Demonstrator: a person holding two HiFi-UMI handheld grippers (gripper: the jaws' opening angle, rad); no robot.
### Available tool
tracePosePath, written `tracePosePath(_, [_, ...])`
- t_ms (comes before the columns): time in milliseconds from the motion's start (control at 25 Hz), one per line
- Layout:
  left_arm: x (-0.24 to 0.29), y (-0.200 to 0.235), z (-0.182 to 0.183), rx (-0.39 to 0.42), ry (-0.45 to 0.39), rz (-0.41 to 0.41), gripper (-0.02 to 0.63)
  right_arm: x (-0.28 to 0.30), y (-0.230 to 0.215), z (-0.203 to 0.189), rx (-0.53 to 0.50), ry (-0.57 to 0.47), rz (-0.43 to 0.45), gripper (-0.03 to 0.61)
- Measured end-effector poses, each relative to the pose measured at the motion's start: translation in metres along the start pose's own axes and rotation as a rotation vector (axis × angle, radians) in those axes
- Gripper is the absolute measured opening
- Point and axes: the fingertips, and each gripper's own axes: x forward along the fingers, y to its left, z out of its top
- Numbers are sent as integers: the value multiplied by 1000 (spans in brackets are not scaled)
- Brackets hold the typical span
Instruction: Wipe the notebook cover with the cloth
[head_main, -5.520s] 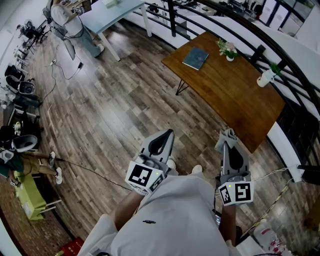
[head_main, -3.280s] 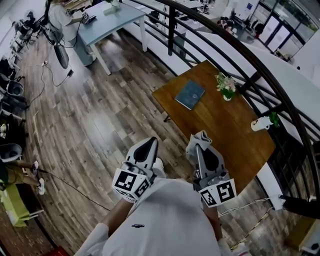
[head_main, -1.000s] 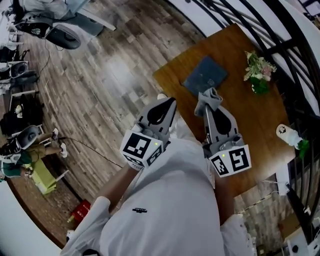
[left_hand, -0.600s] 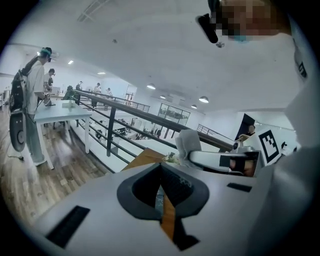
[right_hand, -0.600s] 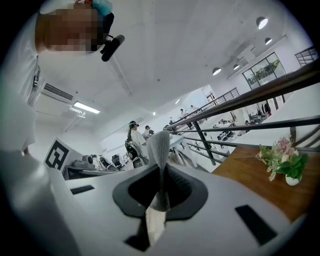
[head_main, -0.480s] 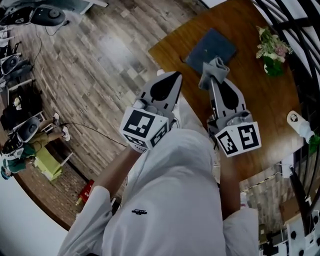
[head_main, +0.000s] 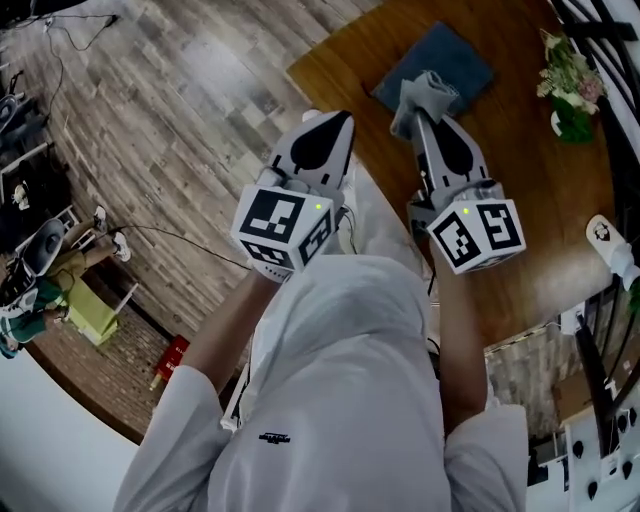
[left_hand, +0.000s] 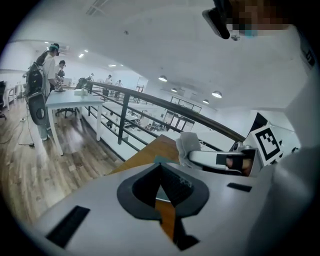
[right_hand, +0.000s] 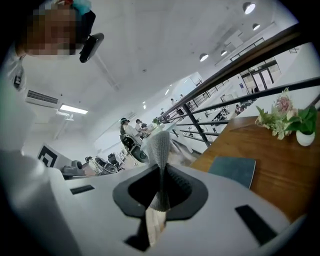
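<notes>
The right gripper's (right_hand: 161, 172) jaws were pressed together on a grey cloth (right_hand: 159, 145), which stood up from between them in a bunched fold. The left gripper's (left_hand: 160, 170) jaws met at their tips with nothing caught between them; only a sliver of brown desk showed through the gap lower down.

In the head view the right gripper (head_main: 419, 120) reached out over the wooden desk (head_main: 530, 160), with the cloth (head_main: 424, 92) at its front end just at the near edge of the notebook (head_main: 458, 58). The cloth seemed to overlap that edge, though whether it touched the cover could not be judged from above. The notebook, dark blue-grey and closed, lay flat near the desk's far-left corner; the right gripper view showed it (right_hand: 234, 171) low and to the right of the jaws, on the bare desk (right_hand: 285, 170).

The left gripper (head_main: 333, 122) was held beside the right one, well apart from the notebook, over the desk's left edge and the plank floor (head_main: 170, 110). A small white pot of flowers (head_main: 570, 92) stood on the desk to the right of the notebook.
</notes>
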Motion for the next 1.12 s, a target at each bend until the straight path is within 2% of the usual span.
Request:
tracePosePath(560, [32,43,-63,-84,74,28,18,63,-50,-71,156,81,-132,29])
tracePosePath(840, [41,60,-79,-95,94,31,18,92,-66,-96,229,134,-207,29])
tracePosePath(1120, [42,64,-87,-114,114,32,18,103,-78,-119,354,196,-303,29])
